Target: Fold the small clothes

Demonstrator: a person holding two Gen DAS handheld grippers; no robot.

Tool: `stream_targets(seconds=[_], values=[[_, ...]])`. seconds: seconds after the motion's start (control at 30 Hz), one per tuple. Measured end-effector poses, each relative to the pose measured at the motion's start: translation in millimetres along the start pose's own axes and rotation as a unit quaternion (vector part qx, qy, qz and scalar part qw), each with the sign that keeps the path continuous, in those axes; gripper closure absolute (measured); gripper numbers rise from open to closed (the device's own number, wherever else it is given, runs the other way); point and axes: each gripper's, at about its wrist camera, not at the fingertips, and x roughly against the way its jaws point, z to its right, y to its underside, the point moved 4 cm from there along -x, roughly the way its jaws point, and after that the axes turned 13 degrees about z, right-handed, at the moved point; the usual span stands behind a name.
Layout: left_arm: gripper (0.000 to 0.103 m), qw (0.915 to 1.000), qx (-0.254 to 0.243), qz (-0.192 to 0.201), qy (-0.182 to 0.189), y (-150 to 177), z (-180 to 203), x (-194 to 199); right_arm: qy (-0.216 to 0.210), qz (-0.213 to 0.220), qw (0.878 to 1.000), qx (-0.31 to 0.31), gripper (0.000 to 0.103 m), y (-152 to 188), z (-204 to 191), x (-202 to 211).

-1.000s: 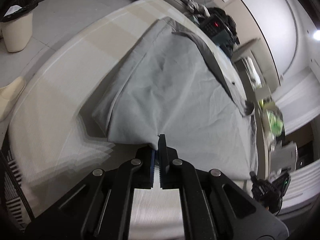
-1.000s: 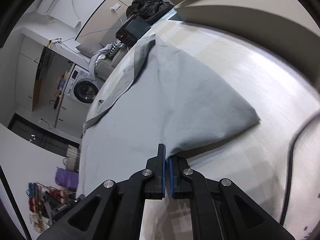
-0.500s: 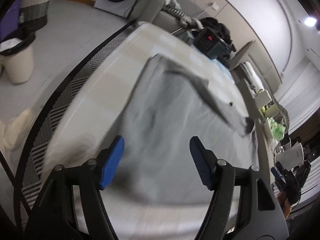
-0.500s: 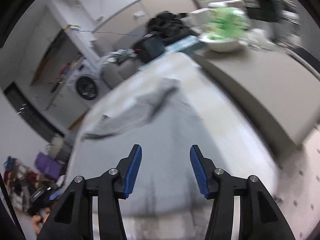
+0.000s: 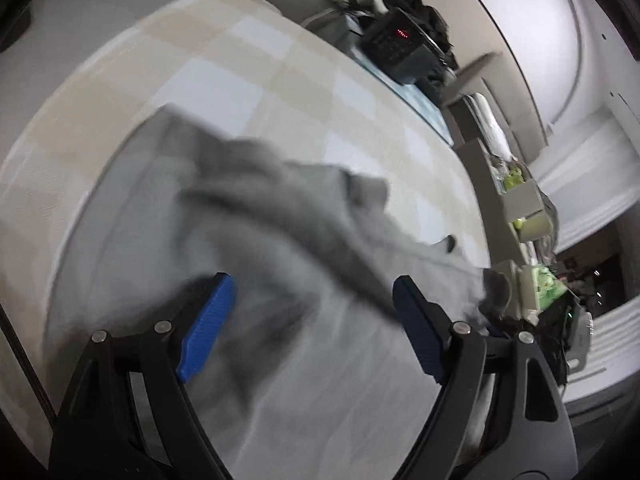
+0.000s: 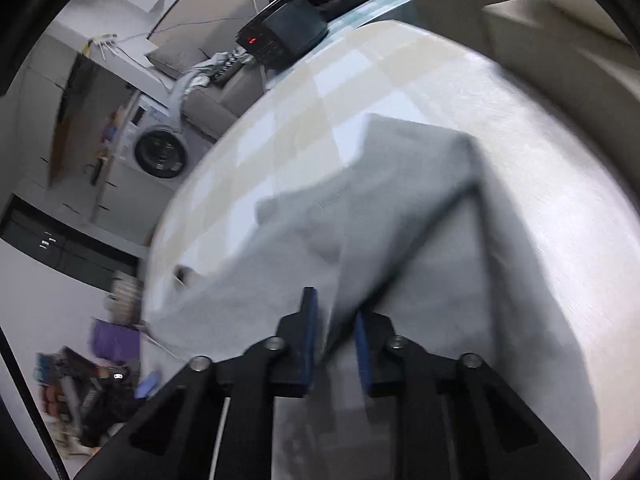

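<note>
A grey garment (image 5: 280, 208) lies on the pale checked table (image 5: 240, 52), its far part doubled back in a loose, blurred fold. My left gripper (image 5: 312, 284) hovers over the near part, jaws wide and still opening, with cloth below them but nothing between the blue pads (image 5: 208, 328). In the right wrist view the garment (image 6: 400, 184) shows a folded far corner on the table (image 6: 360, 60). My right gripper (image 6: 334, 304) is low over it, jaws narrow and closing. A ridge of grey cloth stands in the small gap, and the pads do not visibly press on it.
A black device with a red display (image 5: 400, 46) sits beyond the table's far end, also in the right wrist view (image 6: 280, 36). A washing machine (image 6: 160, 152) stands at the back left. A shelf with green items (image 5: 524, 208) flanks the table's right side.
Both grippers let go of the garment's near edge, opened, and moved forward over the cloth. The right jaws have since narrowed again. The garment's far part now lies folded over.
</note>
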Motion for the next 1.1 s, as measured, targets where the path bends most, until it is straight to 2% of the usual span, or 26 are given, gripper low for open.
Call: stream_targets(seconds=[0.03,0.1,0.17,0.23,0.3,0.37,0.47,0.57,0.63,0.7,0.73,0.77,0.8,0.87,0.93,0.97,1.03,1.1], values=[[0.024,0.9999,0.004,0.005,0.009,-8,2,-7,-0.009,0.013,1.0,-0.017,0.086,-12,-2,-4],[0.024,0.9987,0.009,0.047,0.014,-34,2,-13,-0.024,0.057,0.998,-0.033,0.086,-37,-5,-4],[0.024,0.9967,0.01,0.08,-0.01,-54,-5,-9,-0.007,0.091,0.995,-0.038,0.082,-57,-6,0],[0.024,0.9945,0.005,0.1,-0.031,-76,-15,-4,-0.009,0.091,0.995,-0.041,0.082,-69,-6,7],[0.024,0.9926,-0.011,0.114,-0.042,-89,-24,9,-0.007,0.097,0.995,-0.018,0.077,-73,-8,19],[0.024,0.9905,-0.033,0.118,-0.062,-94,-34,20,0.012,0.098,0.995,0.029,0.055,-70,-12,30],[0.024,0.9879,-0.076,0.097,-0.094,-93,-44,23,0.021,0.077,0.994,0.075,0.052,-58,-7,38],[0.024,0.9834,-0.108,0.067,-0.13,-85,-54,11,0.063,0.064,0.99,0.107,0.052,-44,12,41],[0.036,0.9842,-0.102,0.055,-0.134,-80,-61,1,0.091,0.065,0.987,0.117,0.052,-39,24,43],[0.075,0.9867,-0.093,0.047,-0.125,-69,-65,-4,0.11,0.065,0.984,0.121,0.052,-38,33,45],[0.083,0.9869,-0.094,0.046,-0.123,-62,-67,-6,0.115,0.066,0.983,0.127,0.052,-40,36,46],[0.096,0.9864,-0.097,0.05,-0.123,-62,-67,-7,0.113,0.063,0.983,0.132,0.052,-42,38,45],[0.101,0.986,-0.099,0.057,-0.122,-62,-67,-7,0.104,0.056,0.984,0.133,0.052,-43,39,42],[0.102,0.9854,-0.097,0.067,-0.123,-64,-70,-9,0.083,0.046,0.987,0.127,0.052,-43,40,37],[0.102,0.9845,-0.082,0.072,-0.137,-67,-76,-5,0.072,0.039,0.989,0.125,0.062,-44,41,31],[0.102,0.9847,-0.071,0.07,-0.143,-68,-82,-5,0.068,0.04,0.988,0.131,0.082,-44,39,29],[0.102,0.9855,-0.058,0.069,-0.144,-69,-87,-3,0.081,0.055,0.983,0.154,0.098,-46,38,30],[0.102,0.984,-0.057,0.068,-0.154,-68,-91,3,0.101,0.067,0.982,0.148,0.099,-49,44,34]])
